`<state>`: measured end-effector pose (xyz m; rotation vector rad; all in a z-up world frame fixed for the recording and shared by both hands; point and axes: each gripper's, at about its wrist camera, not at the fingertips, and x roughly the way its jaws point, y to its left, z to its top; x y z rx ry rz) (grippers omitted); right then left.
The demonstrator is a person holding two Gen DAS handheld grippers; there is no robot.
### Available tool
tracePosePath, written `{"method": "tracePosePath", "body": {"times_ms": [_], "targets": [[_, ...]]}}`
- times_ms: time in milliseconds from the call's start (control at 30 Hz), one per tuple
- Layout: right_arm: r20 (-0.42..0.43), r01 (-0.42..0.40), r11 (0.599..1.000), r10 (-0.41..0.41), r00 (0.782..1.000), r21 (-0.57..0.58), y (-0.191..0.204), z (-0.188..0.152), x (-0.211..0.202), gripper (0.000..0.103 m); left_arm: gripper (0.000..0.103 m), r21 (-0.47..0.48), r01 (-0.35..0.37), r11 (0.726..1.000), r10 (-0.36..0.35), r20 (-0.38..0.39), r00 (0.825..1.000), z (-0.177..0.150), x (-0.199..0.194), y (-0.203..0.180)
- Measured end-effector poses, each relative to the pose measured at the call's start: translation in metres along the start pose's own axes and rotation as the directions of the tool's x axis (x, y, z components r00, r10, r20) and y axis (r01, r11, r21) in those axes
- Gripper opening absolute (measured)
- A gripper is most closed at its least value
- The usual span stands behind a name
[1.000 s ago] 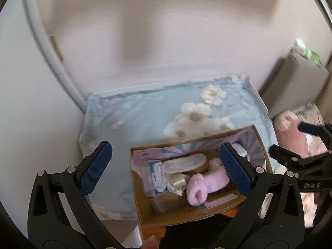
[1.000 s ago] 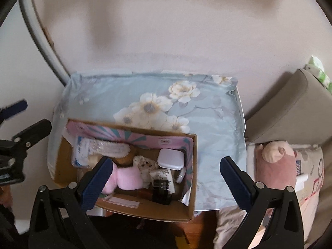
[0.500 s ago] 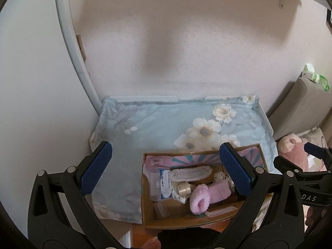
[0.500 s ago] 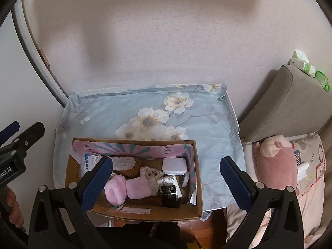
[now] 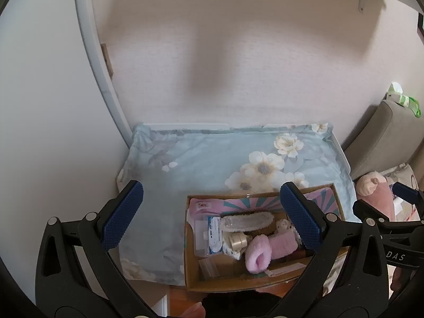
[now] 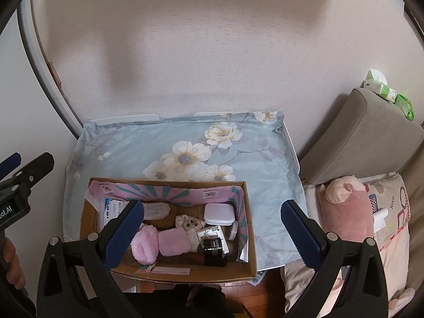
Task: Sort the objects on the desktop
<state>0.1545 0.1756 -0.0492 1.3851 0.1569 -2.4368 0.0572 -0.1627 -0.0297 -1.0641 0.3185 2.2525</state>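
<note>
A cardboard box (image 6: 249, 241) (image 5: 190, 270) sits at the near edge of a small table under a blue flowered cloth (image 6: 185, 143) (image 5: 201, 164). Inside lie a pink fluffy sock (image 6: 159, 243) (image 5: 261, 254), a white case (image 6: 219, 213), a black jar (image 6: 213, 246), a brown-backed brush (image 6: 159, 213) (image 5: 247, 221), a gold-lidded jar (image 5: 238, 241) and white packets (image 5: 209, 234). My left gripper (image 5: 212, 220) is open and empty, high above the box's left part. My right gripper (image 6: 212, 228) is open and empty above the box.
A grey cushion (image 6: 365, 137) with green wipe packs (image 6: 384, 90) stands to the right. A pink plush pig (image 6: 344, 206) lies on patterned bedding beside the table. The wall is close behind, a white curved frame (image 5: 98, 61) to the left.
Both grippers have drawn back and up from the box, so more of the table and wall shows. The jaws stay open. Nothing in the box has moved.
</note>
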Motion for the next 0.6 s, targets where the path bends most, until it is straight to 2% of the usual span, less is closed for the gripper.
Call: {"method": "tracePosePath", "body": {"times_ms": [600], "targets": [[0.013, 0.003, 1.000, -0.003, 1.000, -0.013, 0.0028, -0.0027, -0.0034, 0.103, 0.103, 0.001, 0.004, 1.000, -0.004, 0.007, 1.000, -0.0024, -0.0043, -0.0002]]}}
